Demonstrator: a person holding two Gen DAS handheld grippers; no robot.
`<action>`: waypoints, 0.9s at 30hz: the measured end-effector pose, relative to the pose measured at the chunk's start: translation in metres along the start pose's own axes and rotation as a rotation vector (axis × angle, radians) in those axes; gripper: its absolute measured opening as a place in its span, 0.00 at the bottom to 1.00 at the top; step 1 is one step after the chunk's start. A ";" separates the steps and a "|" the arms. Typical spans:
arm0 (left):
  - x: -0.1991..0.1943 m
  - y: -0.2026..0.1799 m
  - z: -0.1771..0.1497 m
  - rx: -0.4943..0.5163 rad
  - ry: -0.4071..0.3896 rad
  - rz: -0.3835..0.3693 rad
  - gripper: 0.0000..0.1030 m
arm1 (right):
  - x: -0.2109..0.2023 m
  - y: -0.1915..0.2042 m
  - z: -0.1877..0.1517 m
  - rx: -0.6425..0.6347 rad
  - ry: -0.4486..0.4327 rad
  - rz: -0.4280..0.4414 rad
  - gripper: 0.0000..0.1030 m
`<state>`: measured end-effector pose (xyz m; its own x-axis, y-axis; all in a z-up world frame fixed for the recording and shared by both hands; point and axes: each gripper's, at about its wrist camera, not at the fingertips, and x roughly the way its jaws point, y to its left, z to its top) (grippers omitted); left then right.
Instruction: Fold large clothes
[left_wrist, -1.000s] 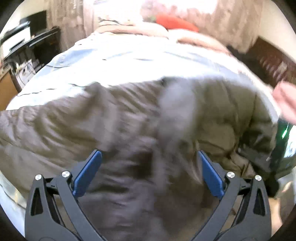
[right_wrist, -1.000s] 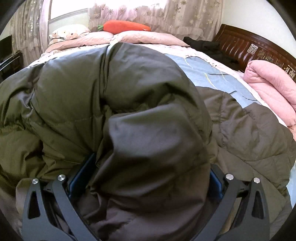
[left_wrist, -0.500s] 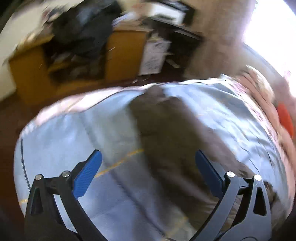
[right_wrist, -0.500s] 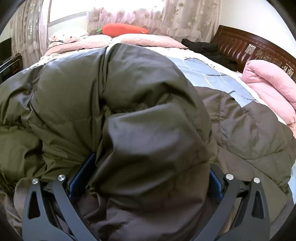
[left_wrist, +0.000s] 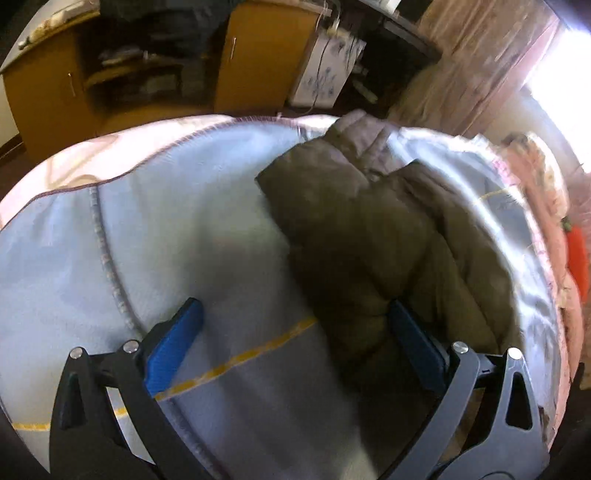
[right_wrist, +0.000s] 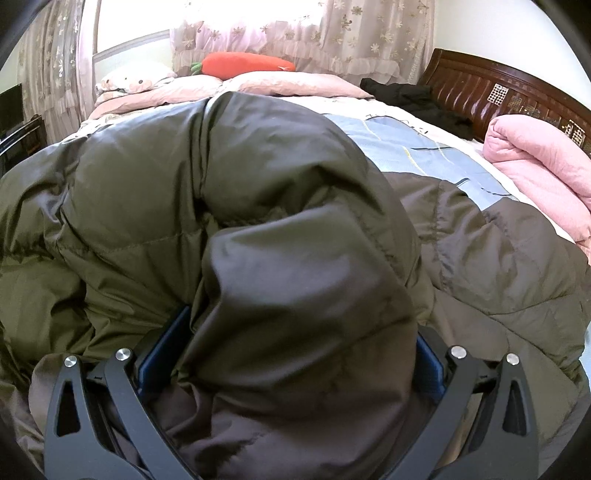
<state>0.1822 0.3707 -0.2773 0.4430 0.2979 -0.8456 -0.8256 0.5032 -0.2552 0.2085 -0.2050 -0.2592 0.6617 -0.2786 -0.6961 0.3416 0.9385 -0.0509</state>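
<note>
An olive-brown puffy down coat (right_wrist: 258, 206) lies bunched on the bed. My right gripper (right_wrist: 291, 354) has its jaws wide apart with a thick fold of the coat bulging between the blue pads (right_wrist: 162, 350). In the left wrist view a sleeve of the same coat (left_wrist: 373, 229) stretches across the light blue bedspread (left_wrist: 155, 236) toward the bed's edge. My left gripper (left_wrist: 295, 332) is open and empty above the bedspread, its right finger (left_wrist: 413, 339) beside the sleeve.
A folded pink quilt (right_wrist: 535, 170) lies at the right by the dark wooden headboard (right_wrist: 491, 92). Black clothing (right_wrist: 413, 99), pink pillows and a red carrot plush (right_wrist: 243, 62) sit at the far side. Wooden desk furniture (left_wrist: 110, 70) stands beyond the bed's edge.
The left gripper has swung away from the coat's body to face the bed's edge and the sleeve, then dropped closer to it. The right gripper has stayed put with the coat fold between its jaws.
</note>
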 end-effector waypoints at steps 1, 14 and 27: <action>0.002 -0.006 0.007 0.025 -0.001 0.007 0.98 | 0.000 0.000 0.000 0.000 0.000 0.000 0.99; 0.001 -0.012 0.027 -0.155 0.102 -0.288 0.06 | 0.003 -0.009 -0.002 0.011 -0.004 0.016 0.99; -0.098 -0.048 -0.003 -0.071 -0.207 -0.243 0.04 | 0.003 -0.009 -0.002 0.011 -0.003 0.012 0.99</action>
<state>0.1772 0.3151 -0.1842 0.6857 0.3387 -0.6443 -0.7062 0.5239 -0.4762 0.2061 -0.2142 -0.2624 0.6677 -0.2679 -0.6945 0.3411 0.9394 -0.0345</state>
